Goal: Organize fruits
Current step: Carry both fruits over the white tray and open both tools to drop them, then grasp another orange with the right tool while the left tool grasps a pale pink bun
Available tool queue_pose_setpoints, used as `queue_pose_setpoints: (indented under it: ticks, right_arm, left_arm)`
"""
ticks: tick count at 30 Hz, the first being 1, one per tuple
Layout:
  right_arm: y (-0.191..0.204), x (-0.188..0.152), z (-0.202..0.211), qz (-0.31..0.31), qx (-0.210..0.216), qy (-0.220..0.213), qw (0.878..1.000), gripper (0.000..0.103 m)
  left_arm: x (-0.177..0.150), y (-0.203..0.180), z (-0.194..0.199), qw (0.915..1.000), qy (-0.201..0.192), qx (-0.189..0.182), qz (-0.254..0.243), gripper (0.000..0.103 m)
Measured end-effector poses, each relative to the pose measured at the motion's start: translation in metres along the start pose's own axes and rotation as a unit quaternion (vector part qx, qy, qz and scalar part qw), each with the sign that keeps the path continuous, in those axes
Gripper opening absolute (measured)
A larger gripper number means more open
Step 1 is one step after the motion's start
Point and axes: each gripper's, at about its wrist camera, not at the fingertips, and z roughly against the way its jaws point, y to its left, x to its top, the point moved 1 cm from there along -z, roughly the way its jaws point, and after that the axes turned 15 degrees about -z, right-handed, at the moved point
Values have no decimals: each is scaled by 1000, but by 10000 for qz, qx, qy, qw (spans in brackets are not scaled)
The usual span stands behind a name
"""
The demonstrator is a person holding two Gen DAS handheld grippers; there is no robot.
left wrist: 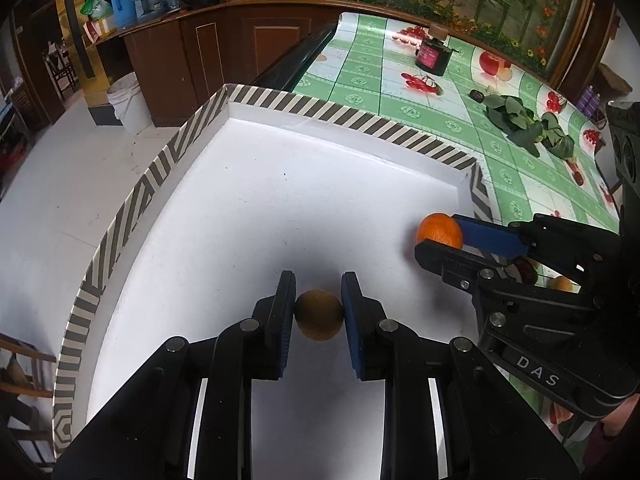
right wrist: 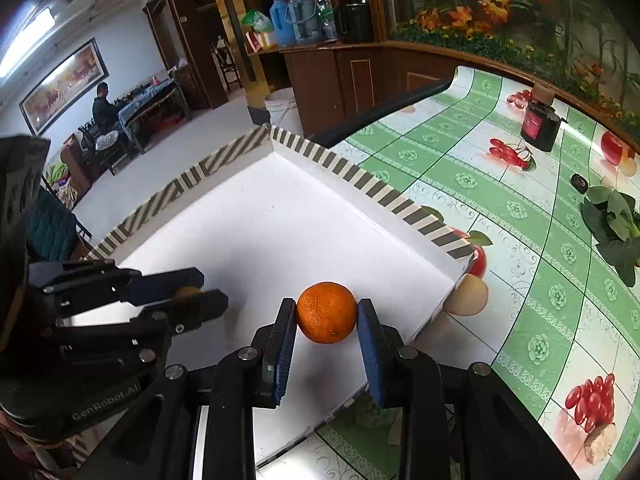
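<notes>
My left gripper point(left wrist: 319, 300) is shut on a brown kiwi point(left wrist: 319, 315) and holds it just above the floor of a white tray with a striped rim point(left wrist: 348, 114). My right gripper point(right wrist: 327, 312) is shut on an orange point(right wrist: 327, 312) over the tray's right part point(right wrist: 420, 216). In the left wrist view the right gripper point(left wrist: 438, 232) with the orange point(left wrist: 439, 230) is at the right. In the right wrist view the left gripper point(right wrist: 202, 294) with the kiwi point(right wrist: 187, 292) is at the left.
The tray lies on a table with a green fruit-print cloth point(right wrist: 520, 240). On the cloth are leafy greens point(left wrist: 524, 122), a dark jar with a pink label point(left wrist: 433, 54) and a small dark object point(left wrist: 476, 96). A white bucket point(left wrist: 128, 102) stands on the floor beyond.
</notes>
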Motion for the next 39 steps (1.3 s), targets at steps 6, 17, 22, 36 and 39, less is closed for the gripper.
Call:
queue_pose_setpoints:
  ticks: [6, 17, 22, 36, 39]
  right_arm:
    - [2, 0, -4, 42, 218, 171, 9996, 41]
    - [-11, -10, 37, -310, 360, -233, 9986, 48]
    - [-27, -27, 77, -497, 384, -528, 9966, 48]
    - [-110, -109, 158, -1093, -361, -1007, 9882, 48]
    - [-123, -126, 165, -1215, -459, -966, 9868, 48]
  left_arm:
    - [-3, 6, -5, 9998, 86, 5, 168, 24]
    - [-9, 5, 24, 9990, -401, 85, 202, 49]
    - [-15, -19, 42, 9981, -602, 66, -62, 49]
    - [-20, -93, 64, 9943, -798, -471, -534, 49]
    - [-20, -110, 61, 9934, -745, -564, -659, 49]
